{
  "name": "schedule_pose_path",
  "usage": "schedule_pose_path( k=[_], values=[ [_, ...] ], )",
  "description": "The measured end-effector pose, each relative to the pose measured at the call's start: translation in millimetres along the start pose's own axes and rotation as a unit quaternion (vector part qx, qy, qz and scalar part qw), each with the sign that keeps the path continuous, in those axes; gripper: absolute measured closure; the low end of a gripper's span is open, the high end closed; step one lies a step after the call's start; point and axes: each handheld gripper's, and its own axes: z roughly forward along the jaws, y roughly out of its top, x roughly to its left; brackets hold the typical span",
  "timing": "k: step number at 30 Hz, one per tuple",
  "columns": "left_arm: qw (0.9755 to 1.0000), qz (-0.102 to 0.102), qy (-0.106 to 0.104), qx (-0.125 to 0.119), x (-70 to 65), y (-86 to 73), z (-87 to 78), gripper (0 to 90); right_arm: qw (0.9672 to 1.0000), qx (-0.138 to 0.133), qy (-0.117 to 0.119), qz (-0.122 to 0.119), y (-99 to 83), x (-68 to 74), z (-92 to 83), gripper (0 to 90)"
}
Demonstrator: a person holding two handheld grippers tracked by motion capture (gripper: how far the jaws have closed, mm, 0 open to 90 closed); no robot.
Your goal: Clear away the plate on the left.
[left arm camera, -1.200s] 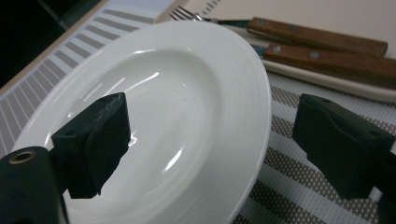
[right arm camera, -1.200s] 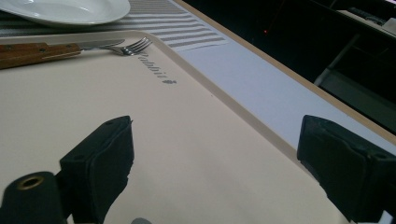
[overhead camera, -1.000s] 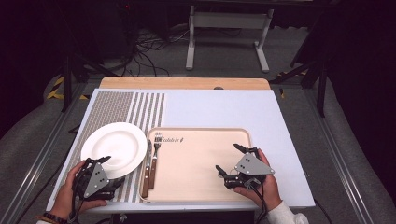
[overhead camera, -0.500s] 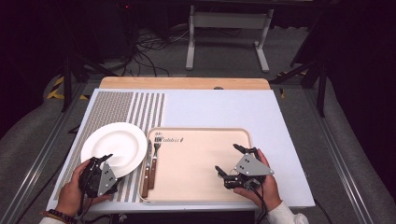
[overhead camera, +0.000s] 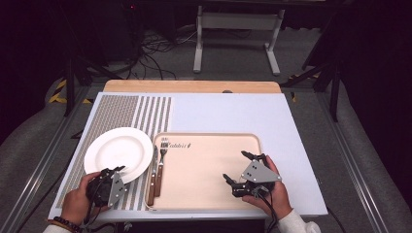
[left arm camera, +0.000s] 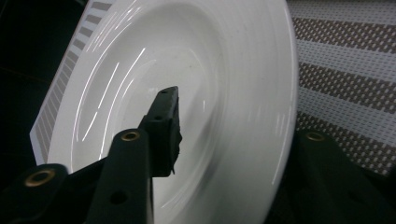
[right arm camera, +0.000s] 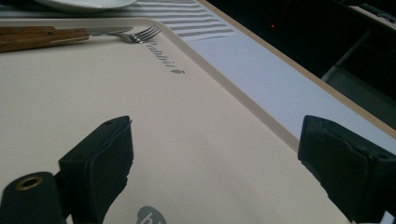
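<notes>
Left gripper [overhead camera: 118, 171] — jaws closing over plate [left arm camera: 243, 93] rim

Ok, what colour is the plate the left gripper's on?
Plain glossy white plate, clearest in the left gripper view.

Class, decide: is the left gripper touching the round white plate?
Cannot tell. In the left gripper view the left gripper straddles the round white plate's rim, jaws just closing, one above, one beneath; contact isn't plain.

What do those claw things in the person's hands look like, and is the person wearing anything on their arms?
Each hand holds a black gripper, the left gripper and the right gripper, with two chunky black jaws and brass-ringed holes. A grey three-cornered plate sits on top of each. A black cable trails from the right one. The left wrist wears a dark beaded bracelet; the right arm has a white sleeve.
</notes>
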Motion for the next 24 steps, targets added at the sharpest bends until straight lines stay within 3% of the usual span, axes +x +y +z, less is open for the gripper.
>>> schedule_pose_path(
  k=[4, 15, 19, 24],
  values=[
    [0.9999, 0.007, -0.011, 0.005, -1.1, 1.8, 1.5, 73.6, 1.0000, 0.005, -0.008, -0.003, 0.0, 0.1, 1.2, 11.5],
    [0.9980, 0.055, 0.018, 0.026, -6.1, 8.4, 4.5, 78.5, 0.9998, 0.004, -0.018, -0.005, -0.4, -0.8, -0.5, 11.4],
    [0.9939, 0.091, 0.050, 0.037, -8.3, 11.9, 3.4, 81.0, 0.9998, 0.002, -0.018, -0.006, -0.1, -1.0, -0.9, 11.5],
    [0.9913, 0.107, 0.061, 0.046, -10.7, 16.6, 6.3, 83.0, 0.9998, 0.005, -0.017, -0.006, -0.3, -0.7, 0.3, 11.5]
  ],
)
